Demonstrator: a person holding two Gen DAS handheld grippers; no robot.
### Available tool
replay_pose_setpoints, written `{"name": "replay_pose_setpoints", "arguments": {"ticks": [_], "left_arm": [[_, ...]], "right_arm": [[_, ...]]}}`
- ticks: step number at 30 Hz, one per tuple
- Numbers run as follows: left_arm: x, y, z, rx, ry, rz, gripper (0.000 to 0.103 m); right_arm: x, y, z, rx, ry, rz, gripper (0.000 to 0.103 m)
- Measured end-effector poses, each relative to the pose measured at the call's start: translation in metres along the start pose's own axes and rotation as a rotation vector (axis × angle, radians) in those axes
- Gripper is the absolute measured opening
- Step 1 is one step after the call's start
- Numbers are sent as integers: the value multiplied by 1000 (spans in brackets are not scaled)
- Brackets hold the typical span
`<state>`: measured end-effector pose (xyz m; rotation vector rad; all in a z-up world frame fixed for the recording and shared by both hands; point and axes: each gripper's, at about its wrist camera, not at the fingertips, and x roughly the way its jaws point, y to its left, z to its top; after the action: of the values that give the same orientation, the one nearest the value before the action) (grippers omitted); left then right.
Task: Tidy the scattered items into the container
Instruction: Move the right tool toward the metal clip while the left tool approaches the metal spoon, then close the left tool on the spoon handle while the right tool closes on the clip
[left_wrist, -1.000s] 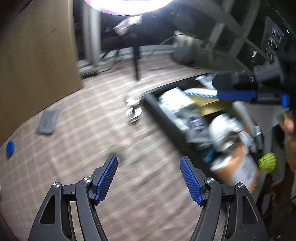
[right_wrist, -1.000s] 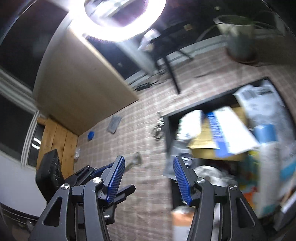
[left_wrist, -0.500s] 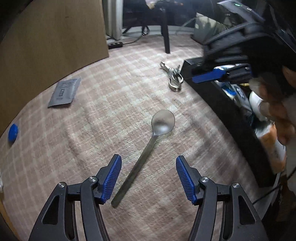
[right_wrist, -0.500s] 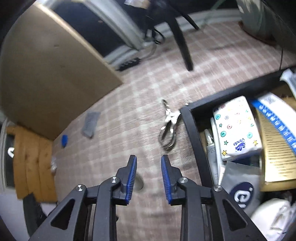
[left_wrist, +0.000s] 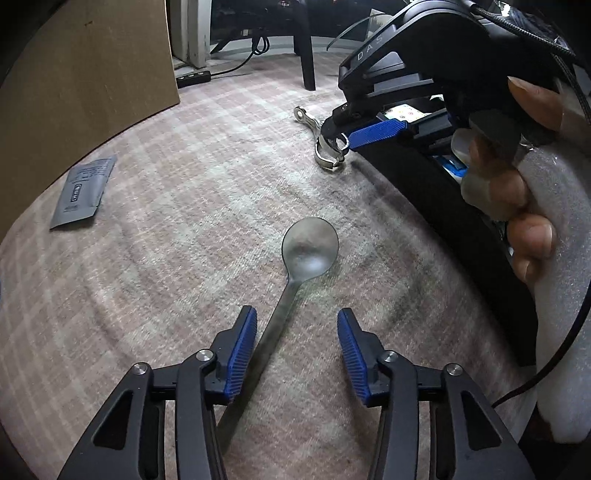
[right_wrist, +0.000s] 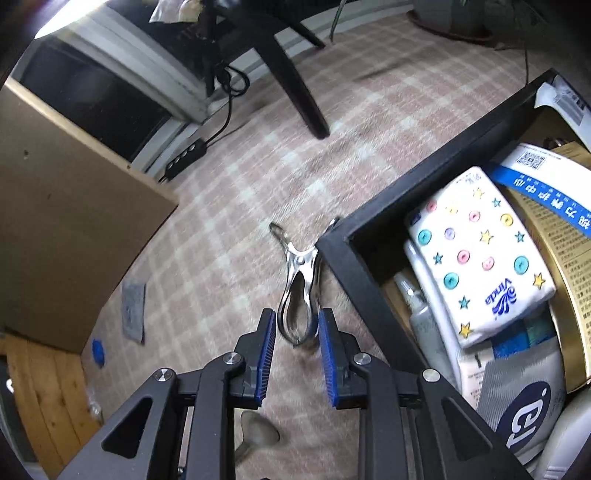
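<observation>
Closing both tools on metal things lying on the carpet (left_wrist: 166, 206).
My left tool (left_wrist: 297, 349), half-open, straddles the spoon (left_wrist: 309, 246) handle untouched; my right tool (right_wrist: 296, 341), narrow, flanks the metal clip (right_wrist: 298, 291) at lower centre, contact unclear.

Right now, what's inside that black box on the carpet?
The black box looks crowded: a white tissue pack with coloured stars and dots lies on top, beside a gold carton and a grey pouch. Whatever sits beneath them is covered.

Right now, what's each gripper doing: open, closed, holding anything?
Left gripper: open and just been closing, spoon handle between the pads, not yet pinched.
Right gripper: narrowed around the metal clip; whether it grips cannot be told.
</observation>
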<state>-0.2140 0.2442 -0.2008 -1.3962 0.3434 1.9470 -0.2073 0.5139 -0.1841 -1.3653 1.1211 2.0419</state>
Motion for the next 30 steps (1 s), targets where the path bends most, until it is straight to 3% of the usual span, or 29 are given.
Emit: {"name": "replay_pose_setpoints", "arguments": {"ticks": [7,12,18,22,30], "left_arm": [[3,8,2,-21,-4,-5,31],[-1,20,-4,-48,-11,-16,19],[-5,29,-10,-63,-12,-14,19],[-7,31,-12,-67,-13,-10,19],[-5,23,-11,-57,2,34,18]], "right_arm": [[6,9,6,-7,-32,-50,20],[11,23,0,-55,6,-33,19],[20,38,-19,-118,128,44,18],[11,36,-25,-107,100,44,18],[27,35,-32,-151,145,12,18]]}}
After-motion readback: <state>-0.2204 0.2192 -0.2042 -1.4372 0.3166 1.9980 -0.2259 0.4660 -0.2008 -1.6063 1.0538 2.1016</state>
